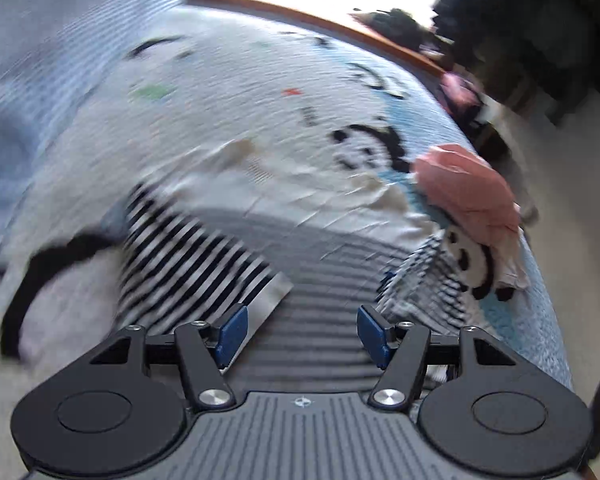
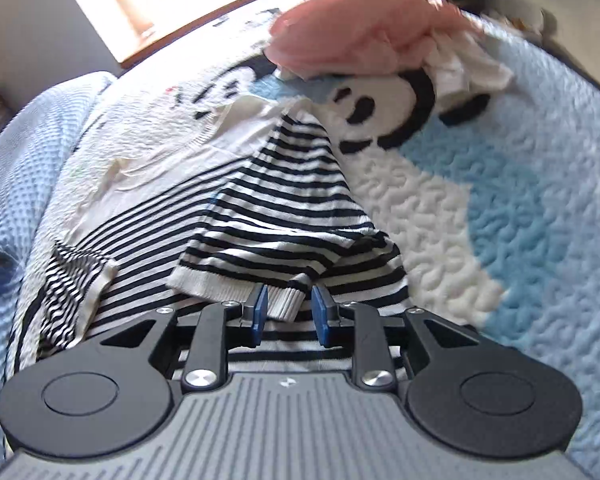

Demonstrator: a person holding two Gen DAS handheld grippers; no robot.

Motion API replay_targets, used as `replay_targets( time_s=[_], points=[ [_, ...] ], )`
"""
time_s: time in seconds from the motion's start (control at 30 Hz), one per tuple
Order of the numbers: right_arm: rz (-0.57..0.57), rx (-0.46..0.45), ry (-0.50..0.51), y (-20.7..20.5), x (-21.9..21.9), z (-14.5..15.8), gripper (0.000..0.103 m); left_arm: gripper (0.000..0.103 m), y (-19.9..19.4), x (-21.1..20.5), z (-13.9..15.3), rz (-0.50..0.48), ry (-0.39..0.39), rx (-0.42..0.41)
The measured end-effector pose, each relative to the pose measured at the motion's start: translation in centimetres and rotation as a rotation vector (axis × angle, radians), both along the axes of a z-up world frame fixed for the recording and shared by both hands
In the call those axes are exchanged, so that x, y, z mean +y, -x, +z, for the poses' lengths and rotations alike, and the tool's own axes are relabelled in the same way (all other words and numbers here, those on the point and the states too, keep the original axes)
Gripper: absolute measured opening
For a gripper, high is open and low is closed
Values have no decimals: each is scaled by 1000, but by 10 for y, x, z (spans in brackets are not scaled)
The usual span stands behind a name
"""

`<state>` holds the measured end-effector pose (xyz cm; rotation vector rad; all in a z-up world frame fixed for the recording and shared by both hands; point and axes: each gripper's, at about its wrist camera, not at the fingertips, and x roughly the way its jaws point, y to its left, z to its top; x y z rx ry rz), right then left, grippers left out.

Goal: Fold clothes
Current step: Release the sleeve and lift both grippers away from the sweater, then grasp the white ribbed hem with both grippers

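Striped sweater [image 2: 236, 184] spread at frame centre on panda bedspread [image 2: 480, 200]; ribbed cuff between right gripper [image 2: 288, 318] jaws, narrow, unclamped. Left gripper [image 1: 302, 334] jaws wide.

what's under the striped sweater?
The striped sweater lies on the panda quilt. Quilt shows all around it; whatever is directly beneath is covered.

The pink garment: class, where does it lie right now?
In the right wrist view the pink garment lies bunched at the top centre, on the quilt beyond the striped sweater.
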<state>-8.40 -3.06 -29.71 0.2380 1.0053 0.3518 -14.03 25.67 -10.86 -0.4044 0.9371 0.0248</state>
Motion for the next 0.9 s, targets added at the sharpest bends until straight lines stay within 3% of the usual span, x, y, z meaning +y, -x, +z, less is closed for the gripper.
replay_targets(
  time_s=[0.03,0.1,0.17,0.3,0.43,0.5,0.6,0.73,0.9],
  points=[
    [-2,18,10,-3,2,-5,26,64,16,8,-3,44,15,19],
    [-8,66,-17,-6,3,-14,12,64,43,20,-9,105,34,44],
    [-3,66,-12,-3,6,-14,6,64,72,34,-14,153,58,65],
    [13,65,8,6,15,-10,5,65,106,47,-20,182,104,72],
    [1,78,65,15,21,-11,7,67,125,49,-31,160,111,77],
    [-11,103,83,23,20,0,21,67,132,52,-33,153,109,84],
    [4,48,105,55,19,22,28,70,146,57,-37,134,114,95],
    [106,117,230,101,25,5,24,64,167,60,-55,101,95,145],
    [73,45,184,159,12,22,27,62,203,73,-53,158,106,97]
  ],
)
